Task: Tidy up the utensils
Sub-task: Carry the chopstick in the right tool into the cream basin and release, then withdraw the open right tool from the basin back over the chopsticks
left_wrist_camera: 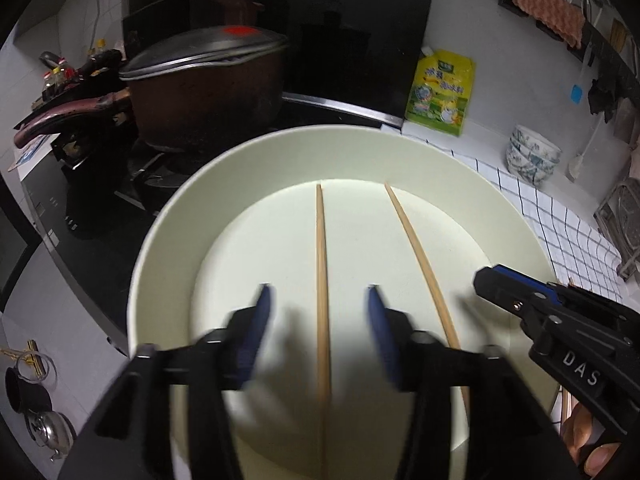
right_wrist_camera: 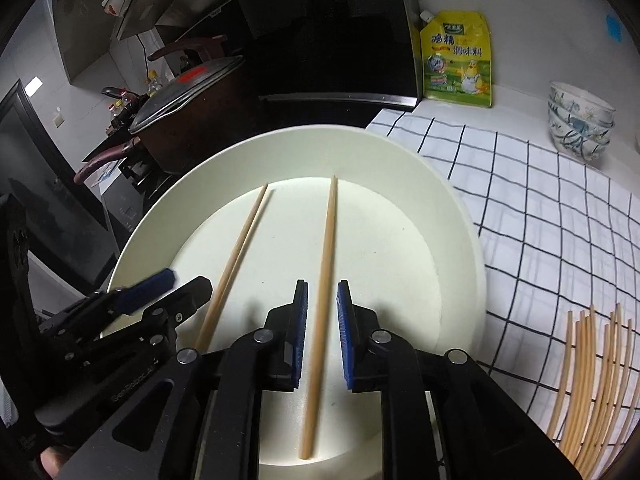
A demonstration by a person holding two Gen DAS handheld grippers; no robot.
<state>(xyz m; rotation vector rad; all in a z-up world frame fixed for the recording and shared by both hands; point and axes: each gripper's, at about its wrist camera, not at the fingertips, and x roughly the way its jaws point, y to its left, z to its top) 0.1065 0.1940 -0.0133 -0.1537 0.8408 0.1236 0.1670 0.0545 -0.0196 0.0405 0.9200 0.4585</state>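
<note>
Two wooden chopsticks lie side by side, a gap between them, in a pale round plate. My left gripper is open, its blue pads astride the left chopstick, just above the plate. My right gripper is open with a narrow gap, its pads either side of the right chopstick without closing on it. The left chopstick shows in the right wrist view and the right chopstick in the left wrist view. The right gripper's body shows at the right edge.
A brown lidded pan stands on the black stove behind the plate. A yellow seasoning pouch leans on the wall. Stacked patterned bowls stand on the checked cloth. A woven bamboo trivet lies at the right.
</note>
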